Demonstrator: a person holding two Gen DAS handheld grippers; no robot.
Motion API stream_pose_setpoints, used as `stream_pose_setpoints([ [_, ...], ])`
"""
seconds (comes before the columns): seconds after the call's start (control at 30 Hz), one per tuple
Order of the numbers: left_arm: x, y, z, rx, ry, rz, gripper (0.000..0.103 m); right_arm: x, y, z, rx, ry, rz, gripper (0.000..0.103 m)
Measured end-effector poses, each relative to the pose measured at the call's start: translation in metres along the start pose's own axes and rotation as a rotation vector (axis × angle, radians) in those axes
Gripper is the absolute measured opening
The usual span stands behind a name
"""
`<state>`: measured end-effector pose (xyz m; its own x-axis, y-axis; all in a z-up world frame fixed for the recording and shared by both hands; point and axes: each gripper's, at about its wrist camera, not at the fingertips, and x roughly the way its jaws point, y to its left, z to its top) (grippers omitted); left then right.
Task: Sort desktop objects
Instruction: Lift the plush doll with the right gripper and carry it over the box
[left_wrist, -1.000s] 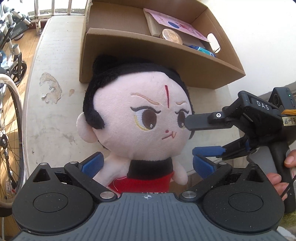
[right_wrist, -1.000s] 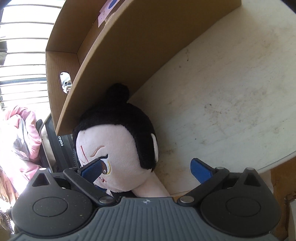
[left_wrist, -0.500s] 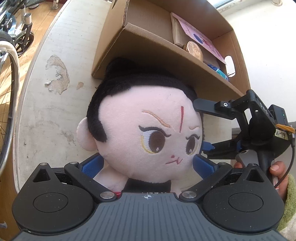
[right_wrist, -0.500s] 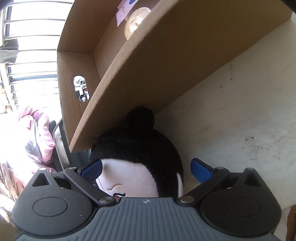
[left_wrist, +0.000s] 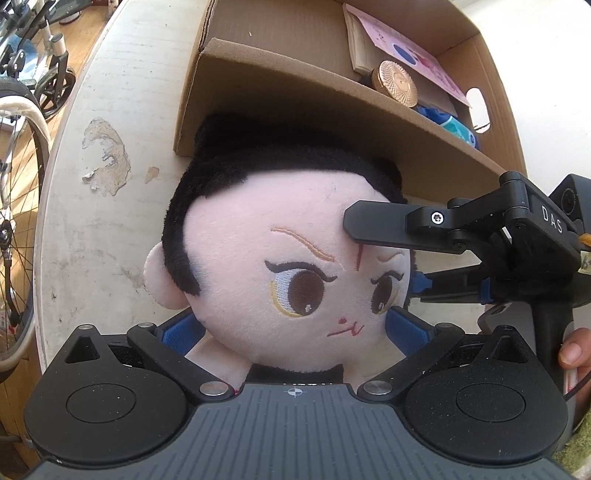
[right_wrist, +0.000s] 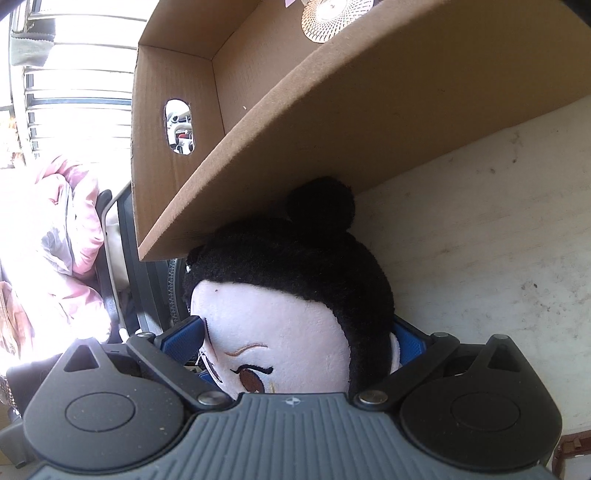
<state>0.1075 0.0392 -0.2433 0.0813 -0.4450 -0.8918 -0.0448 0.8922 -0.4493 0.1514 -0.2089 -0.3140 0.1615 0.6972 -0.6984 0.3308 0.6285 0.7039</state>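
Note:
A plush doll (left_wrist: 280, 258) with black hair, a pink face and a red top is held up in front of an open cardboard box (left_wrist: 280, 92). My left gripper (left_wrist: 293, 330) has its blue pads against the doll's neck and lower head from both sides. My right gripper (right_wrist: 293, 341) has its pads pressed on the doll's head (right_wrist: 295, 295), one on the face and one behind the ear. It enters the left wrist view (left_wrist: 391, 258) from the right, with one black finger (left_wrist: 373, 221) across the forehead.
The box holds a pink card (left_wrist: 413, 59), a round gold-lidded jar (left_wrist: 397, 83) and a blue item (left_wrist: 450, 125). It stands on a worn white table (left_wrist: 103, 206). A wheelchair wheel (left_wrist: 18, 221) is at the left, pink clothing (right_wrist: 62, 229) beyond the table edge.
Both grippers have risen with the doll toward the box rim. The right gripper has closed further in on the doll's head; its upper finger now lies across the forehead.

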Motion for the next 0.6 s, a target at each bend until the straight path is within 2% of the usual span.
stream_pose_setpoints([
  [0.4, 0.006, -0.011, 0.002, 0.012, 0.016, 0.073, 0.103, 0.006, -0.01, 0.005, -0.002, 0.035, 0.025, 0.103],
  [0.6, 0.008, -0.012, 0.003, 0.009, 0.02, 0.087, 0.103, 0.007, -0.01, 0.006, 0.012, 0.047, 0.019, 0.103],
])
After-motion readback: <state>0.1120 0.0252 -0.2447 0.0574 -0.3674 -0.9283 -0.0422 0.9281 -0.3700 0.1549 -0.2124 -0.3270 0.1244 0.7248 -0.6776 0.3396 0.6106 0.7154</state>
